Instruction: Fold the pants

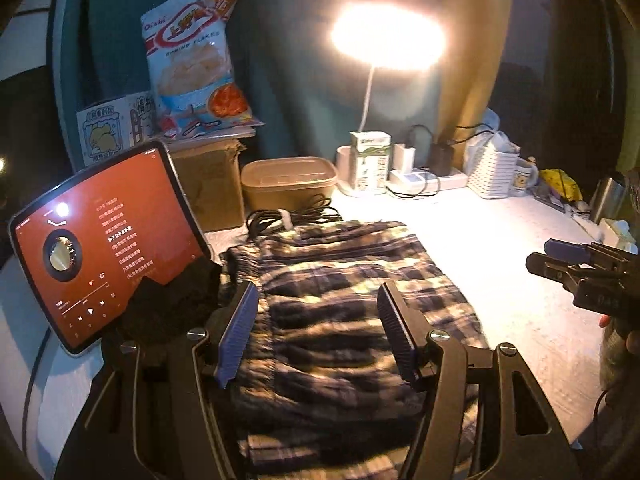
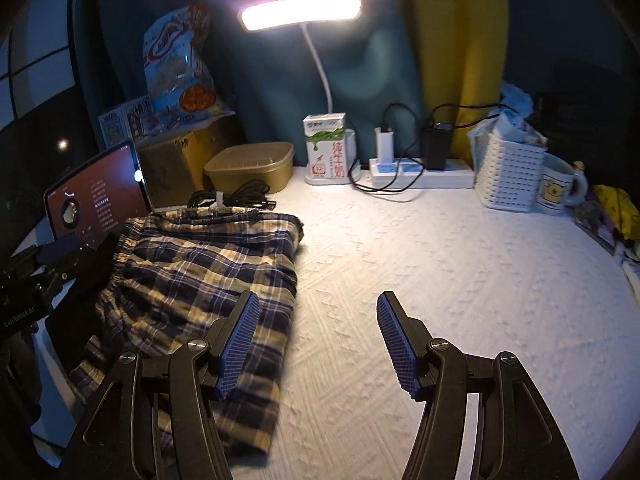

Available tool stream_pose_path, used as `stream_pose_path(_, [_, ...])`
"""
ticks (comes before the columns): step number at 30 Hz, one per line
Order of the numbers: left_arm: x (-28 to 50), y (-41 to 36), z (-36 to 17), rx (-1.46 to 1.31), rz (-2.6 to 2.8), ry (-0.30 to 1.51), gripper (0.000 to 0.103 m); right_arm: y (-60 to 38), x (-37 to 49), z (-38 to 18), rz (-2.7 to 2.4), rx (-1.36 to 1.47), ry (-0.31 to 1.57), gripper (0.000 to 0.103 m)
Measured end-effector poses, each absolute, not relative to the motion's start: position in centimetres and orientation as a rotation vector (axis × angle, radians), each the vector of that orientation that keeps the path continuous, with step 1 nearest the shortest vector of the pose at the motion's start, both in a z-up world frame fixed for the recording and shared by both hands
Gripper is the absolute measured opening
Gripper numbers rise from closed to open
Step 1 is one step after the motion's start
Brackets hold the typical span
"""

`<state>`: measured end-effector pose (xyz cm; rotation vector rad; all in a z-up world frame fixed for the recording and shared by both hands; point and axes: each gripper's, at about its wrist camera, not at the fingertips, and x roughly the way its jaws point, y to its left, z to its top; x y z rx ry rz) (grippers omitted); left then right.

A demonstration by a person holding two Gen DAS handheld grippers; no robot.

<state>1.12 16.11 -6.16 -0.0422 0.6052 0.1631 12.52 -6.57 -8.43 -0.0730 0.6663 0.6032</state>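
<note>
The plaid pants [image 1: 340, 300] lie folded in a thick bundle on the white textured cover [image 1: 520, 280]. My left gripper [image 1: 316, 308] hovers above them, open, with nothing between its blue pads. In the right wrist view the pants [image 2: 200, 280] sit at the left, their elastic waistband towards the tablet. My right gripper [image 2: 316, 320] stands open over the bare cover just right of the pants' edge, holding nothing. The right gripper [image 1: 560, 256] also shows at the right edge of the left wrist view. The left gripper [image 2: 52, 256] appears at the far left of the right wrist view.
A lit tablet [image 1: 100, 248] leans at the left beside a black cloth [image 1: 172, 300]. Behind the pants lie a coiled black cable [image 2: 232, 198], a tan lidded box [image 2: 252, 168], a milk carton [image 2: 326, 144], a power strip [image 2: 420, 174], a white basket [image 2: 512, 176] and a mug [image 2: 560, 192]. A desk lamp [image 2: 300, 10] shines overhead.
</note>
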Motion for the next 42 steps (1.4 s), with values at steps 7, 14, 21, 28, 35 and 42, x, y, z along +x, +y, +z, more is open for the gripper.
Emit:
stream_pose_path(7, [-0.8, 12.8, -5.8, -0.037, 0.123, 0.587, 0.062, -10.1, 10.0, -8.0, 0.581, -0.049, 0.644, 0.063])
stream_pose_path(14, [-2.6, 9.3, -5.5, -0.034, 0.066, 0.565, 0.062, -13.8, 7.5, -7.4, 0.554, -0.034, 0.610, 0.064])
stream_pose_path(21, [-3.8, 5.6, -4.6, -0.026, -0.005, 0.534, 0.062, -18.1, 5.2, -5.9, 0.511, 0.006, 0.552, 0.064])
stream_pose_path(28, [-5.4, 2.3, -2.6, -0.004, -0.037, 0.446, 0.085, -21.7, 2.8, -4.2, 0.473, 0.032, 0.486, 0.064])
stream_pose_path(35, [-6.3, 0.2, -1.2, 0.013, -0.050, 0.404, 0.086, -24.3, 0.8, -2.2, 0.433, 0.011, 0.420, 0.065])
stream_pose_path(42, [-7.2, -0.4, 0.0, -0.026, -0.066, 0.386, 0.089, -26.0, -1.5, -0.6, 0.405, 0.006, 0.358, 0.080])
